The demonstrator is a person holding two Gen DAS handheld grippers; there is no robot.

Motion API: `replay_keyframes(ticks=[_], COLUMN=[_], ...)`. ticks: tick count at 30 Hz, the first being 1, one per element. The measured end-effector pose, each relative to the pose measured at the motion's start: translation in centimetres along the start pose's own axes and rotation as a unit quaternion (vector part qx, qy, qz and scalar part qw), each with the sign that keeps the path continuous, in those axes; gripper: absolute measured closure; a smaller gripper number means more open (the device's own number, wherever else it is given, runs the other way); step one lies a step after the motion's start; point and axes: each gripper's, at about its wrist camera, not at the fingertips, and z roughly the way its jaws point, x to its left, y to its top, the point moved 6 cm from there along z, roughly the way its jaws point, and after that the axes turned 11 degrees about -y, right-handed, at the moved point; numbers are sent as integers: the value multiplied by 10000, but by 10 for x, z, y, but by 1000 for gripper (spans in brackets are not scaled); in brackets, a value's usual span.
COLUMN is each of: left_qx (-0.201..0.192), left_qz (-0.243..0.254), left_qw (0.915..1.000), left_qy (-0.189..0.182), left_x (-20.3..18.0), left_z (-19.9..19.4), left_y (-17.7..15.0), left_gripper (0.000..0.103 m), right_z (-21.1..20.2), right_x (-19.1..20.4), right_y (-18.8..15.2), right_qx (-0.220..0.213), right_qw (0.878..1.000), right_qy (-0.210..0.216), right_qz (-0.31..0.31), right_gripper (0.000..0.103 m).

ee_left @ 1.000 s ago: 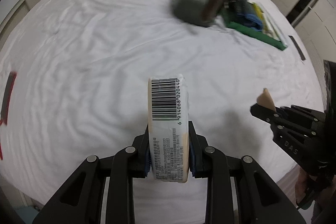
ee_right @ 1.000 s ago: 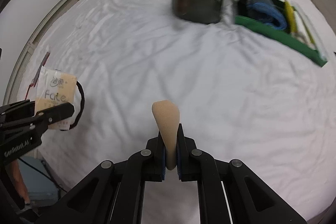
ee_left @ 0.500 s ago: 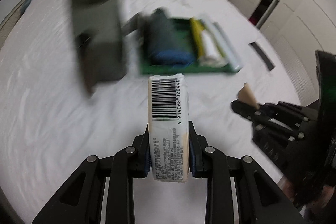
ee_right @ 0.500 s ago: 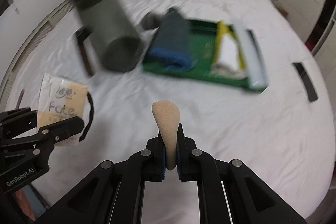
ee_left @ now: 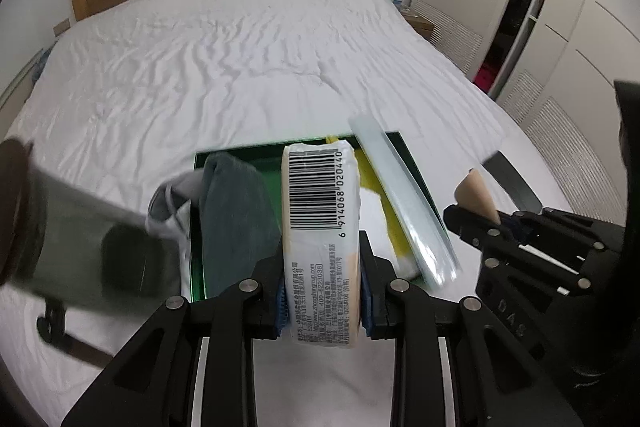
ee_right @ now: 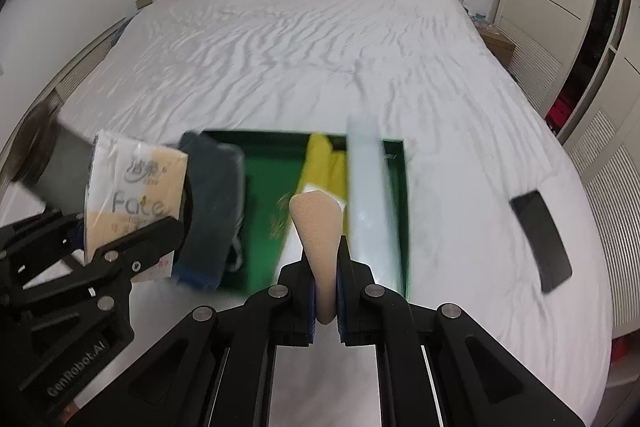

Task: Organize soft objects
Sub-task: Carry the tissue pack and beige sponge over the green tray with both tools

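Our left gripper [ee_left: 323,291] is clamped on a tissue pack [ee_left: 318,215], barcode side up, above the near edge of the green tray [ee_right: 264,163] on the bed [ee_right: 320,39]. Our right gripper [ee_right: 325,291] pinches a tan makeup sponge [ee_right: 317,227] over the same edge. In the tray lie a rolled grey towel [ee_right: 214,195] and yellow items [ee_right: 320,163].

The tissue pack [ee_left: 320,227] shows a barcode numbered 6 914068 020440 on its narrow side, with small print below that is mostly too fine to read, bar a phone number, 400-6223038. Its broad face reads "Face" under a blurred logo. The left gripper [ee_right: 86,255] carries "GenRobot.AI" on its body; the right gripper [ee_left: 480,211] shows "DAS".
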Motion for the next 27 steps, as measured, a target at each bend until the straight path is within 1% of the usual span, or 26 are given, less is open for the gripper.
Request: replay_keyframes(ticks=[3, 6, 10, 20, 27], left_qx=[-10, -19, -2, 96, 160], left_qz=[17, 9, 2, -21, -41], left_qw=[9999, 9997, 9993, 9985, 9982], left_qy=[136, 246, 387, 540, 584], left_x=[3, 6, 11, 19, 25], left_z=[13, 24, 35, 54, 65], left_y=[8, 13, 18, 17, 16], left_gripper=[79, 79, 79, 79, 79], right_z=[15, 31, 56, 100, 107], right_x=[1, 7, 5, 8, 10], right_y=[8, 8, 17, 26, 26], right_qx=[17, 68, 138, 302, 375], right_qw=[10000, 10000, 9998, 9995, 9992], right_qy=[-8, 40, 84, 20, 6], right_qz=[-39, -54, -80, -78, -111], right_gripper=[96, 96, 96, 96, 96])
